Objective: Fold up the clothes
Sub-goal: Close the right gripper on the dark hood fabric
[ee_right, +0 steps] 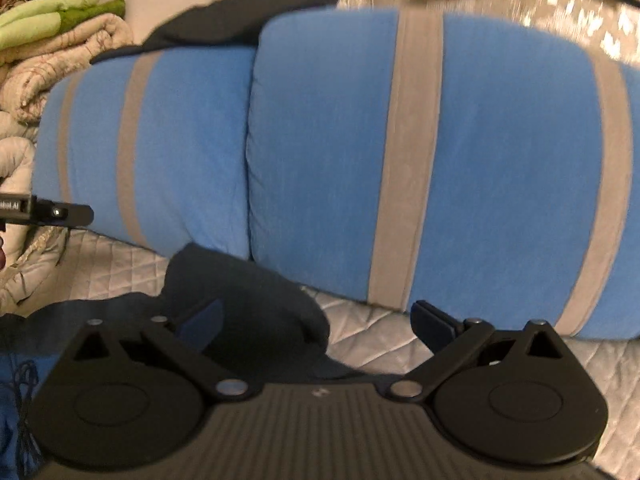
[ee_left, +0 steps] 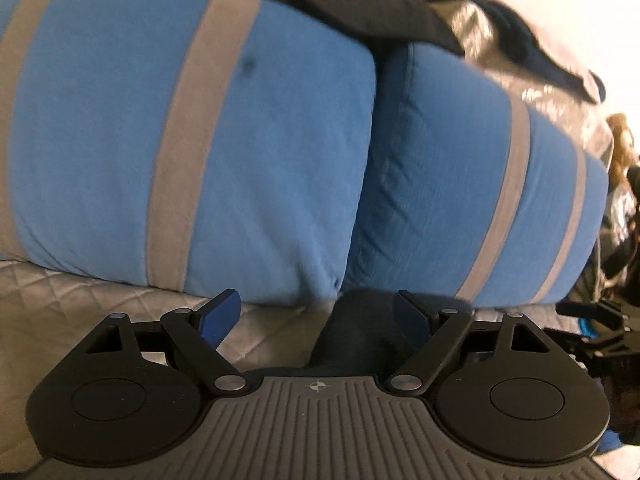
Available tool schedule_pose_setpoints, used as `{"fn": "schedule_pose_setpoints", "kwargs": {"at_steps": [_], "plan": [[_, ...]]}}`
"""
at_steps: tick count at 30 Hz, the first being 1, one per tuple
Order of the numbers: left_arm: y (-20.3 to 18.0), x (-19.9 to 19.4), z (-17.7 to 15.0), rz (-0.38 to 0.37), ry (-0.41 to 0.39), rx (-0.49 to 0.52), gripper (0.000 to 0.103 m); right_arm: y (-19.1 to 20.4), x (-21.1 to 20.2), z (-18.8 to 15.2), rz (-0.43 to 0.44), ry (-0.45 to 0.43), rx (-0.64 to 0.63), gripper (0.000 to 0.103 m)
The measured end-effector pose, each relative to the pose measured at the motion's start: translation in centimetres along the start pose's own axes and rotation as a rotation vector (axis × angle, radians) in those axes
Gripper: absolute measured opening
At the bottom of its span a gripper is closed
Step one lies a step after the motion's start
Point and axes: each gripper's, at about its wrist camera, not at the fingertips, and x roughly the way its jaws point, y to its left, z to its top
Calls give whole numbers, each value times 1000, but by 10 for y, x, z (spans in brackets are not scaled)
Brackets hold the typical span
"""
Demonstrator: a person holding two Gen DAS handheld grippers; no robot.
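Both claws stand with their jaws spread wide and nothing clamped: the left claw (ee_left: 318,316) has a hump of the dark garment (ee_left: 352,332) rising between its blue pads, nearer the right pad, and the right claw (ee_right: 320,320) has the same dark garment (ee_right: 248,300) bunched against its left pad, with bare quilt under the right one. The garment lies on the near part of the bed (ee_right: 120,276), on the grey quilted cover, just in front of the two blue pillows (ee_left: 192,140) with grey stripes. The main risk, as I judge it, is a poor pinch: the cloth sits off-centre in both claws, so closing now could catch only a thin fold, or several layers at once, and the fold would come out crooked. A claw pushed too low could also nip the quilt along with the garment and drag it. The pictures are blurred, so edges and seams of the dark cloth are hard to pick out. By count: two claws, two striped pillows, one dark garment in front, one more dark cloth (ee_left: 360,4) draped over the pillow tops at the far side, and one heap of blankets (ee_right: 52,40) at far left in the right view.
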Motion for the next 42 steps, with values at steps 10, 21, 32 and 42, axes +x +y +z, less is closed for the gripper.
{"fn": "schedule_pose_setpoints", "kwargs": {"at_steps": [10,21,32,42], "plan": [[4,29,-26,-16,18,-58,84,-16,53,2,27,27,204,103],[11,23,-45,35,-14,-13,84,-32,110,4,-108,144,461,96],[2,19,-49,118,-12,-24,84,-16,97,-21,36,310,509,27],[-22,-6,-35,85,-50,-15,84,38,30,-47,-9,192,132,16]]}}
